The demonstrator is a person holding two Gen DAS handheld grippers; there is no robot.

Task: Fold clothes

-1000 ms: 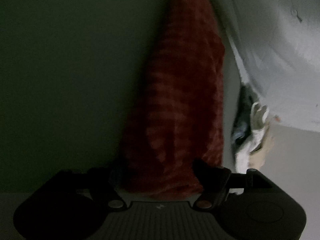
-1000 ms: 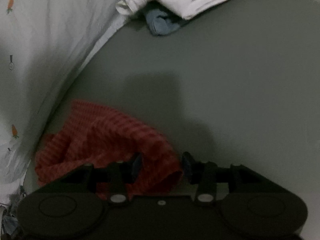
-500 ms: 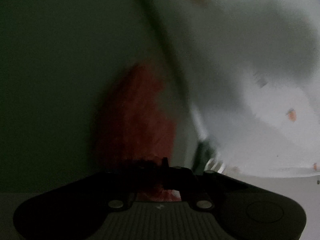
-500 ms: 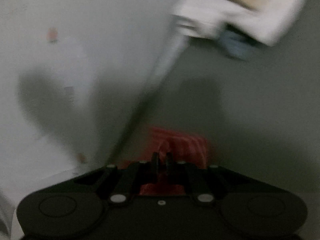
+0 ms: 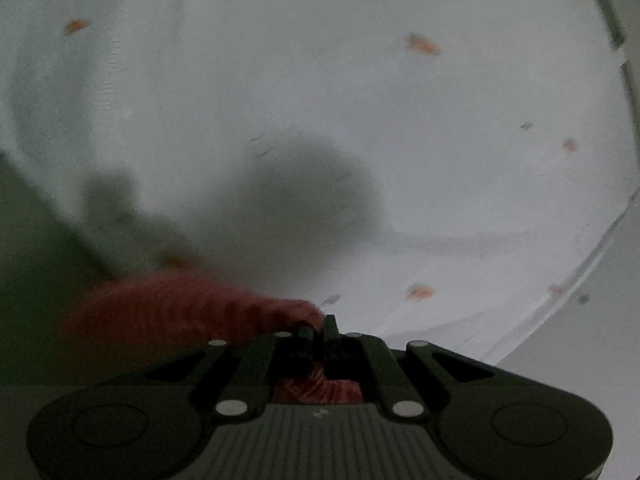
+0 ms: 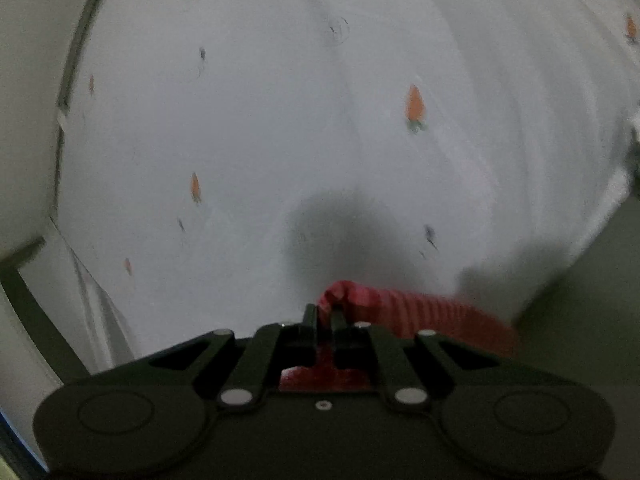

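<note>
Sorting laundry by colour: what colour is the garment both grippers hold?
Red garment with darker stripes, clearest in the right wrist view.

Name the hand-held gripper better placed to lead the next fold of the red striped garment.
Neither clearly: the left hand-held gripper and right hand-held gripper are both shut on the red striped garment, which stretches between them over the white carrot-print sheet.

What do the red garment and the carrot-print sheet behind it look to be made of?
Red garment: seems a soft ribbed or striped knit, matte; darker bands run across it, though motion blur leaves it open. Carrot-print sheet: looks like thin woven cotton, smooth and matte, falling in long soft creases. Both grippers' fingers pinch the garment.
</note>
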